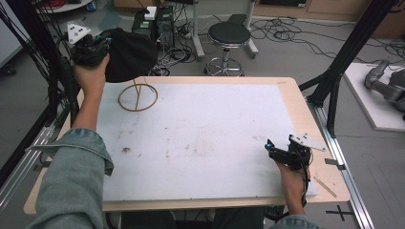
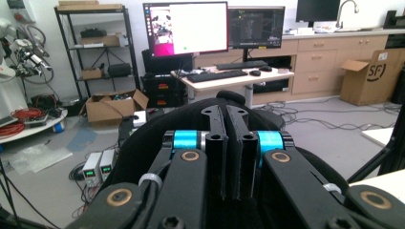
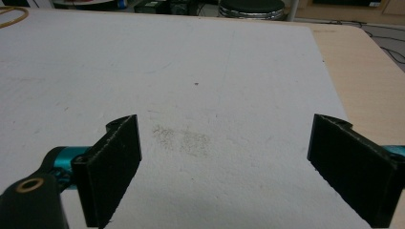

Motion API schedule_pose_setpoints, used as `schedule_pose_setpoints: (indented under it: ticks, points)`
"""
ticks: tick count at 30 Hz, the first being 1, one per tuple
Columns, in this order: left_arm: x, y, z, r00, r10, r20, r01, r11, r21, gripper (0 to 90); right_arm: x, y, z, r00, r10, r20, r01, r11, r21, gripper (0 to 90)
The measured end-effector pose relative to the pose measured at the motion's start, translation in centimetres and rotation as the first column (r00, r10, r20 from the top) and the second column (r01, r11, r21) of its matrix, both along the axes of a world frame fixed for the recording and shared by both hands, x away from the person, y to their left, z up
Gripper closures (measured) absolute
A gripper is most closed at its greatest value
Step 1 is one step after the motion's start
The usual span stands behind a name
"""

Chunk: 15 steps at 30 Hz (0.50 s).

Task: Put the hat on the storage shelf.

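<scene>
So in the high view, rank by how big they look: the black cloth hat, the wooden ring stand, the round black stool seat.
1. Black cloth hat, in the left gripper.
2. Round black stool seat and wooden ring stand: alike; the stool stands farther off, so unsure.

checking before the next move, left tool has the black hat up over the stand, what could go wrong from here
1. The left tool pinches the black hat with its jaws shut on just a fold of fabric, so the hat might slip free.
2. The wooden stand looks light, with a thin ring base; the hat could tip or push it on the way down.
3. The right tool rests open far across the table, too distant to steady the stand.
</scene>
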<state>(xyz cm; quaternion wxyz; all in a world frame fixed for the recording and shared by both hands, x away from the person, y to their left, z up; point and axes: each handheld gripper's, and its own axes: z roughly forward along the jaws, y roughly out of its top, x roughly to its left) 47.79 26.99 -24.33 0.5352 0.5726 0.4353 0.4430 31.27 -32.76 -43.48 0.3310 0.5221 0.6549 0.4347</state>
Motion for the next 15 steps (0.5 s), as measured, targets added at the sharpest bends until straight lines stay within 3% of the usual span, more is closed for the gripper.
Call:
schedule_pose_setpoints:
  ticks: [15]
  points:
    - [0.6,0.4,-2.0,0.9957,-0.026,-0.089,0.031,0.9980,0.055,81.7,0.1,0.1,-0.1,1.0000,0.003,-0.005,-0.003,1.000,-0.004,10.9]
